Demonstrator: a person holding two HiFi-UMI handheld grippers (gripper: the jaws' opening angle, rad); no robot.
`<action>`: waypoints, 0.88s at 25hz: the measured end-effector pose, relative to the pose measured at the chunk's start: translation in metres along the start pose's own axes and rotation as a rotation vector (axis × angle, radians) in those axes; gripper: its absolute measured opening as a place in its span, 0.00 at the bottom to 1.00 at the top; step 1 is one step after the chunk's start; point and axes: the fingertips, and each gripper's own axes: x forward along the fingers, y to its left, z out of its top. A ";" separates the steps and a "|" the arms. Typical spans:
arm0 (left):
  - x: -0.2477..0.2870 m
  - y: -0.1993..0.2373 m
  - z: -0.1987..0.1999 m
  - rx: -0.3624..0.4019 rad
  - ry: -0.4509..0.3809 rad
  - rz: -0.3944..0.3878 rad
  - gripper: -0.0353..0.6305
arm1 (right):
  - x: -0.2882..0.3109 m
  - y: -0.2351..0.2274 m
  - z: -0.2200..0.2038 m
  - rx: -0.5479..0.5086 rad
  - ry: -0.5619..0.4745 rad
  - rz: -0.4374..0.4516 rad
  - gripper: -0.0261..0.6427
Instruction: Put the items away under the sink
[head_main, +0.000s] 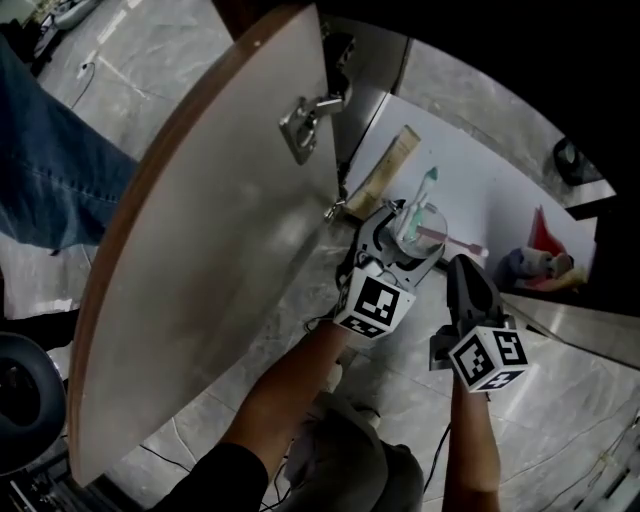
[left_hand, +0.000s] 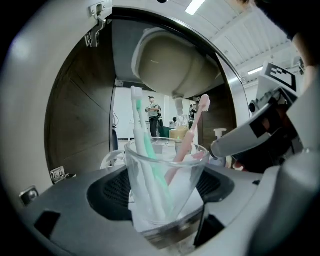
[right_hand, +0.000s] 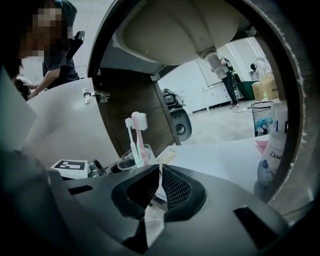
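Observation:
My left gripper (head_main: 413, 228) is shut on a clear glass (head_main: 419, 221) that holds a green toothbrush (head_main: 428, 186), a pink toothbrush (head_main: 452, 241) and a white one. It hangs at the front edge of the white cabinet floor (head_main: 480, 190) under the sink. In the left gripper view the glass (left_hand: 165, 185) fills the gap between the jaws, upright. My right gripper (head_main: 464, 268) is just to the right of the glass, jaws together. In its own view the right gripper (right_hand: 159, 182) shows only a thin pale sliver between the pads.
The open cabinet door (head_main: 200, 250) stands at my left with its hinge (head_main: 305, 120). A flat tan tube (head_main: 392, 160) lies at the back left of the cabinet floor. A Dove bottle (right_hand: 272, 155) and other bottles (head_main: 535, 265) stand at the right. The sink bowl (left_hand: 175, 65) hangs overhead.

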 end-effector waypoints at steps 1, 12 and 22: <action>0.005 0.004 0.000 -0.008 -0.001 0.008 0.62 | 0.003 -0.002 -0.001 0.007 0.000 -0.003 0.10; 0.044 0.016 -0.016 -0.023 0.032 -0.001 0.62 | 0.027 -0.025 -0.010 -0.005 0.008 -0.028 0.10; 0.047 0.018 -0.028 -0.067 0.039 0.006 0.62 | 0.046 -0.031 -0.006 -0.049 -0.017 -0.052 0.10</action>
